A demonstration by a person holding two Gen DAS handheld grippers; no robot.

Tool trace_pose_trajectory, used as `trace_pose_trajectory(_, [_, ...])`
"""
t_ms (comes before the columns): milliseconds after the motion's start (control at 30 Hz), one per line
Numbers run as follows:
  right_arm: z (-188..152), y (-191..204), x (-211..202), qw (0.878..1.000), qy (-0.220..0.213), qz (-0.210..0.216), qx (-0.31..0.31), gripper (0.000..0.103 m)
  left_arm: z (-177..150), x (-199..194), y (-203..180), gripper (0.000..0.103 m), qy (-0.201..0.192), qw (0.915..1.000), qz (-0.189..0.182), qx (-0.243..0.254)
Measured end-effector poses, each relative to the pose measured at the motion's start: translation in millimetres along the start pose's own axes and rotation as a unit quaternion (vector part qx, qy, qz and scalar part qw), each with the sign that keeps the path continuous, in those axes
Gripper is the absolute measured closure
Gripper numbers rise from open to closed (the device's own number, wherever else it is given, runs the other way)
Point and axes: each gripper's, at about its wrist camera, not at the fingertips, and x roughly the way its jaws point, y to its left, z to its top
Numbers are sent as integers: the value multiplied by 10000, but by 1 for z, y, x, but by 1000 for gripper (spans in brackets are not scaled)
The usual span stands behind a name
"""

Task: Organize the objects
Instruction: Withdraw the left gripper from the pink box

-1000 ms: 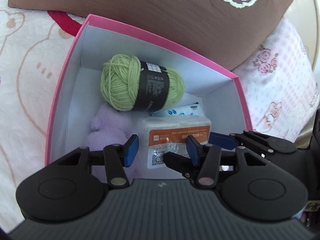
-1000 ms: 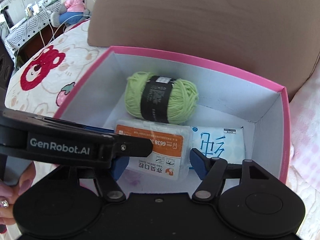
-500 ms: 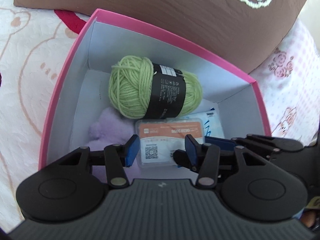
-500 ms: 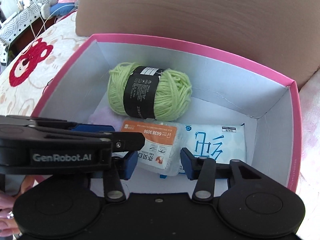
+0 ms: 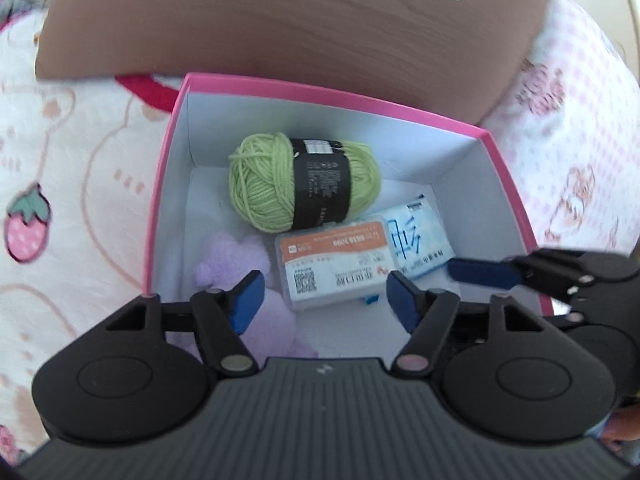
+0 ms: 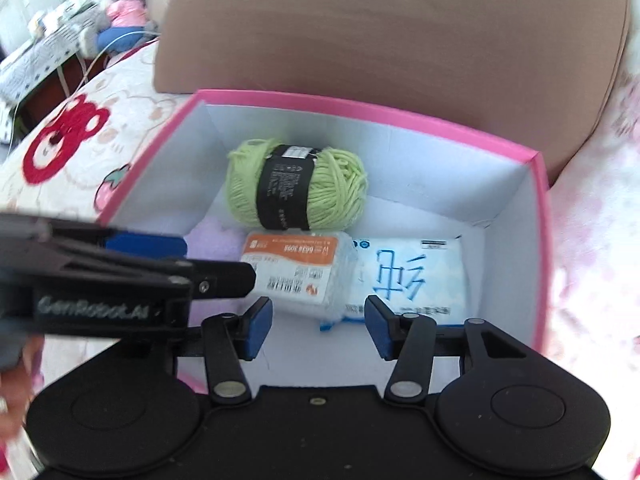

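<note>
A pink box with white inside walls holds a green yarn ball, a clear floss-pick case with an orange label, a blue tissue pack and a purple plush. My left gripper is open and empty above the box's near edge. My right gripper is open and empty beside it, also above the near edge. Each gripper's finger shows in the other's view.
The box sits on a white bedspread with bear and strawberry prints. A brown cushion leans just behind the box. A pink checked cover lies to the right. A cluttered desk is far left.
Both grippers have pulled back and up from the box, so more of the box and bedspread shows. The items in the box have not moved.
</note>
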Motion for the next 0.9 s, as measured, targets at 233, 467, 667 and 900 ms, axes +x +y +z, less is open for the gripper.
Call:
trace_pose_trajectory(233, [-19,17,-66,9979,-481,16,-443,41,-6,-43,-15,21,-83,9995,110,283])
trace_pose_trajectory(467, [-30,36,-105,9976,-430,-111,-537,39,-12,-85,-29,19,91,9983,164,546])
trace_pose_trajectory(667, [-36,45,-136,9983,-324,-125,-469,37,-22,-117,-40,19,188,9963,134,830])
trace_pose_trajectory(900, [-50,52,-171,9972,-453,4,-592,35,-34,-148,-47,19,225,9950,115,970])
